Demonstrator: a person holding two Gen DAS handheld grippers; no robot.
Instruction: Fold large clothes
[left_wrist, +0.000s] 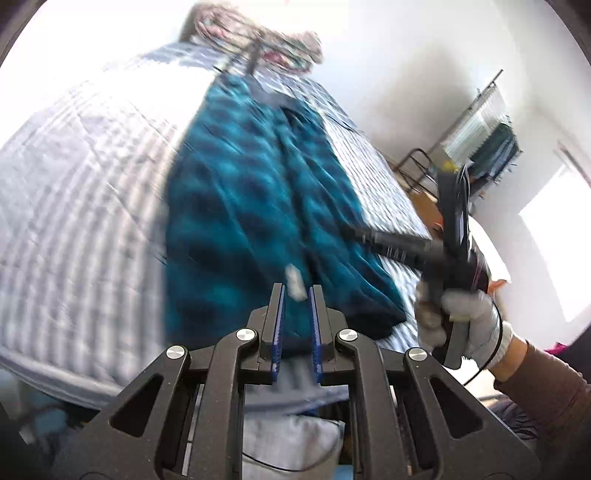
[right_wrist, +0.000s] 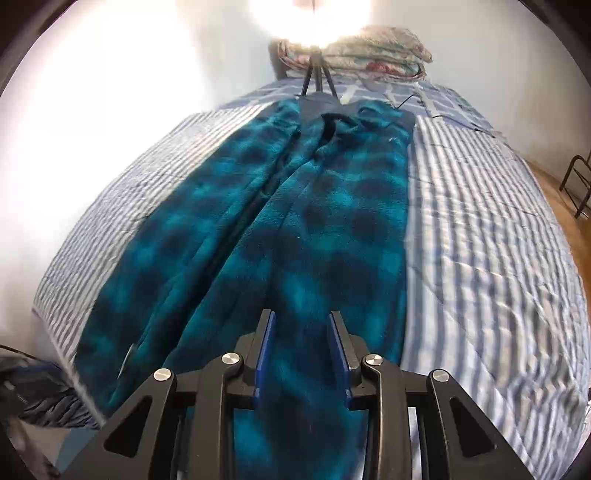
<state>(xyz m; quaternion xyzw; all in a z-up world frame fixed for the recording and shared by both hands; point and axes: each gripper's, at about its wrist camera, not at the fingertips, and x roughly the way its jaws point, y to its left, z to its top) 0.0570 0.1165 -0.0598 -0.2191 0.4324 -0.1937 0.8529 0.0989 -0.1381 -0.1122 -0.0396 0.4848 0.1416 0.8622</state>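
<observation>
**Striped bed, fleece laid long**

Striped blue-and-white bedspread (right_wrist: 480, 229) fills both views. My left gripper (left_wrist: 296, 291) is narrowly parted with a blurred white tag between its pads; whether they pinch it I cannot tell. My right gripper (right_wrist: 301, 317) hovers unclenched over the teal-and-navy plaid fleece garment (right_wrist: 295, 221), lying lengthwise on the bed.

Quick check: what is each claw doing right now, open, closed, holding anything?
Left claw: nearly closed, gripping nothing visible.
Right claw: partly open over the blue fleece garment, not gripping it.
</observation>
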